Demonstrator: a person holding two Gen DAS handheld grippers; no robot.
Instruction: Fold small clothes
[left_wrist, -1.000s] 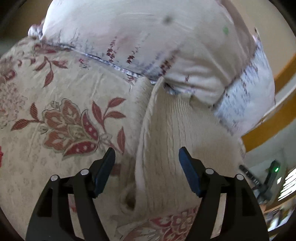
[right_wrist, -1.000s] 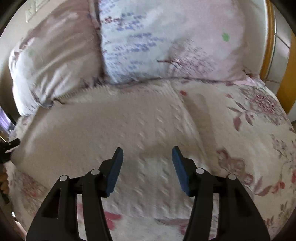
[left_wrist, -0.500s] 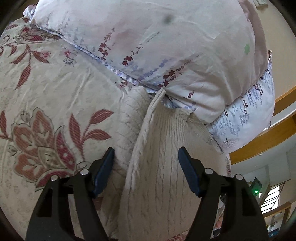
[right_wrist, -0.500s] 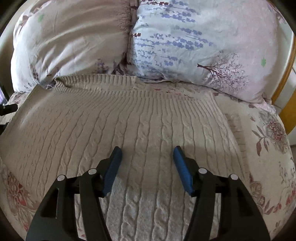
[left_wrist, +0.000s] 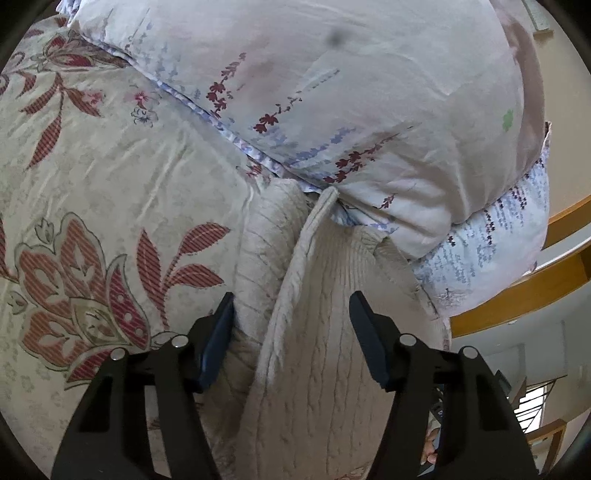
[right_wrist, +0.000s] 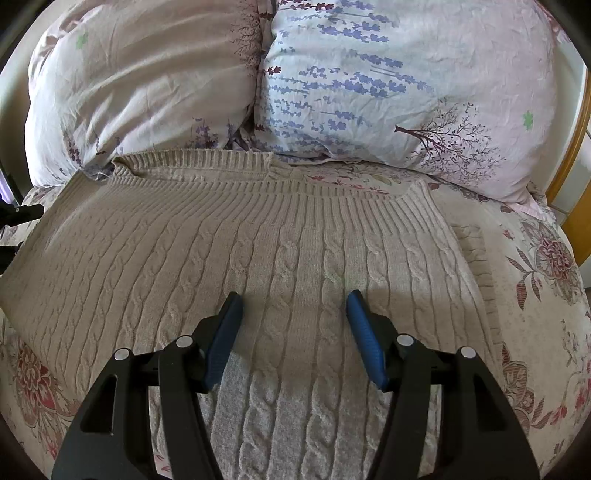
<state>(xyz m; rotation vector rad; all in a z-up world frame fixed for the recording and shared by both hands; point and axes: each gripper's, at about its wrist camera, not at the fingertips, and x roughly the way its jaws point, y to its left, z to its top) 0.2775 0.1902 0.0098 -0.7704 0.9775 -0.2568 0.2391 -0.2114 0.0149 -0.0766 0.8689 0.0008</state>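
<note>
From the left wrist view, the left claw (left_wrist: 291, 321) points down at a cream cable-knit sweater (left_wrist: 325, 350) spread on the bed, whose floral bedspread (left_wrist: 110, 192) fills the picture from nine to eleven o'clock. Its jaws are closing, with a raised fold edge of the knit between them, though the pads do not press it yet; I judge it is lining up to pinch that edge for a fold. A pale floral pillow (left_wrist: 351, 92) sits at twelve o'clock, touching the sweater's far end. From the right wrist view, the right claw (right_wrist: 293, 314) hovers spread over the middle of the sweater (right_wrist: 258, 240), gripping nothing, the knit lying flat beneath. The ribbed hem (right_wrist: 258, 181) lies at twelve o'clock against two pillows (right_wrist: 388, 81), so the garment is laid out wide, ready for folding. The bedspread (right_wrist: 535, 295) shows at three o'clock.
</note>
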